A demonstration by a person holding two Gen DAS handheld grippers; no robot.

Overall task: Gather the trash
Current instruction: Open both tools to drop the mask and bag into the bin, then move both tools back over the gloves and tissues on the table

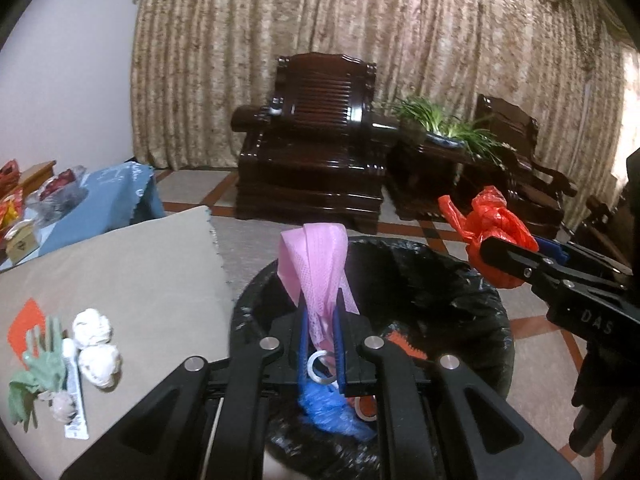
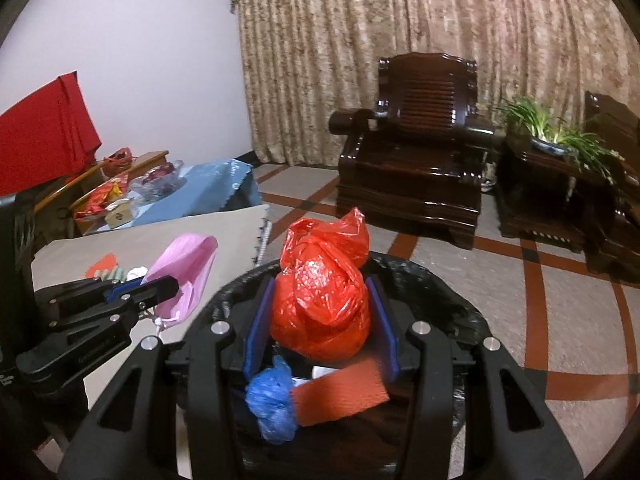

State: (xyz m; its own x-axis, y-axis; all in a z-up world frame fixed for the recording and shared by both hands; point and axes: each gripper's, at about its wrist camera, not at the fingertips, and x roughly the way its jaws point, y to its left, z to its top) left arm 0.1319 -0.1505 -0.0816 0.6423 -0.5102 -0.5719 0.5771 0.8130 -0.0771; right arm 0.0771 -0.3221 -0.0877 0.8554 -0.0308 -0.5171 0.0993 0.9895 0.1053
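My left gripper (image 1: 320,320) is shut on a pink face mask (image 1: 316,264) and holds it over the black-lined trash bin (image 1: 472,280). My right gripper (image 2: 320,312) is shut on a knotted red plastic bag (image 2: 320,300), also above the bin (image 2: 440,292). The red bag shows in the left wrist view (image 1: 496,232), the mask in the right wrist view (image 2: 184,272). Inside the bin lie a blue bag (image 1: 332,412), tape rolls and an orange piece (image 2: 340,396). On the grey mat (image 1: 140,272) remain two crumpled paper balls (image 1: 96,348), a green glove (image 1: 36,376) and a white tube (image 1: 74,392).
A blue-covered table (image 1: 104,200) with packets stands at the left. Dark wooden armchairs (image 1: 316,148) and a side table with a plant (image 1: 444,128) stand before the curtain. The floor is tiled with red lines.
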